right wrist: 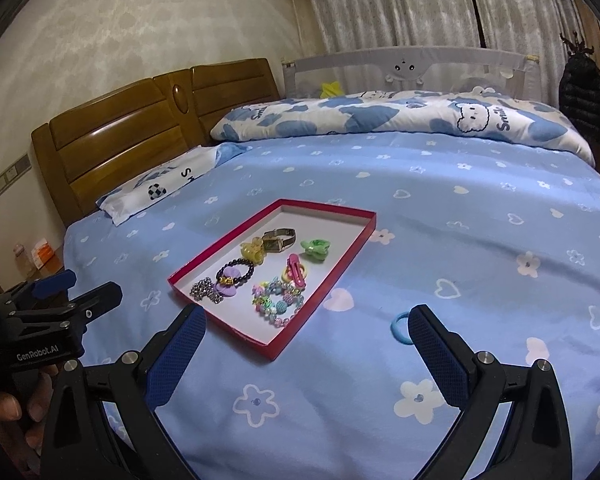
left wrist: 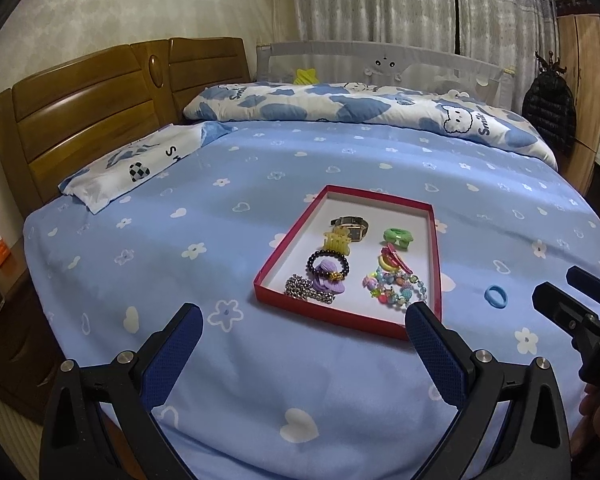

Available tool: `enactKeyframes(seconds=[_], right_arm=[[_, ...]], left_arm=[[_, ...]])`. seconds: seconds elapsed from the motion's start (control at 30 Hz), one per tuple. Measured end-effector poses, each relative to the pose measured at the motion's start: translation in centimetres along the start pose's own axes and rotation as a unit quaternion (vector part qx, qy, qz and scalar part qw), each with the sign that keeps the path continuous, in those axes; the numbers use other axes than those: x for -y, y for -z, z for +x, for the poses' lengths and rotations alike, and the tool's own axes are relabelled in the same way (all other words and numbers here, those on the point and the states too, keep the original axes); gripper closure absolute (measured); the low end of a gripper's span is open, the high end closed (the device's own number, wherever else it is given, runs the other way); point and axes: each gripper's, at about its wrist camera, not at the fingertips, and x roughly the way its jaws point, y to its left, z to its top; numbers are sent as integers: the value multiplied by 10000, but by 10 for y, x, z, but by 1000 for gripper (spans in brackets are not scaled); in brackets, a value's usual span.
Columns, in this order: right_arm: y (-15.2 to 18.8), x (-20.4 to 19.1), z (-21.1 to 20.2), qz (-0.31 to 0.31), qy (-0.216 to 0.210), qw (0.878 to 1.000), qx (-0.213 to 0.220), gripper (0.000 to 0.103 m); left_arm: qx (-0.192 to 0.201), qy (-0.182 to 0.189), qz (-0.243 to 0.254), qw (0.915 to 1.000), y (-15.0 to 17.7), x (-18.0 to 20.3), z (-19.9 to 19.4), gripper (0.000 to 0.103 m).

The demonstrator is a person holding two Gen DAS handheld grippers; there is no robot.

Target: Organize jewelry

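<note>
A red-rimmed tray (left wrist: 364, 208) (right wrist: 320, 220) lies mid-bed on the blue sheet. In it are a watch (left wrist: 350, 226), a yellow claw clip (left wrist: 337, 243), a green clip (left wrist: 398, 237), a dark bead bracelet (left wrist: 328, 264), a silver chain (left wrist: 304, 288), pink clips (right wrist: 296, 270) and a colourful bead bracelet (right wrist: 276, 304). A blue hair tie (left wrist: 496, 297) (right wrist: 394, 327) rests on the sheet right of the tray, partly behind my right finger. My left gripper (left wrist: 304, 312) (right wrist: 94, 284) hangs open before the tray's near edge. My right gripper (right wrist: 307, 312) (left wrist: 558, 284) is open and empty.
A folded cloud-print quilt (left wrist: 340, 108) lies along the far side and a pillow (left wrist: 140, 168) sits by the wooden headboard (left wrist: 80, 120). A black jacket (left wrist: 548, 108) hangs at the right. A hand (right wrist: 4, 404) holds the left gripper. Bare sheet surrounds the tray.
</note>
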Motion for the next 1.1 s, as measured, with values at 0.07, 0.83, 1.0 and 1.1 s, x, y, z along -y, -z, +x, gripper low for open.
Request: enactKeyframes(seconds=[0.07,0.83,1.0,1.1], right_arm=[[-1,0,-1,10,7,10000,23,1],[0,-2,0,-2,-17,10000,22,1],[1,-4,1,-21,-28,10000,-26,1],[1,-5,1,-30,-34,10000,-34,1]], left_arm=[[16,-9,2,10000,1,0,-1,1],[-50,-9,-20,10000,-2,-2,4,1],[-59,-20,-10,10000,-2,-2,4,1],[-60,-21,-13,10000,-2,-1,5,1]])
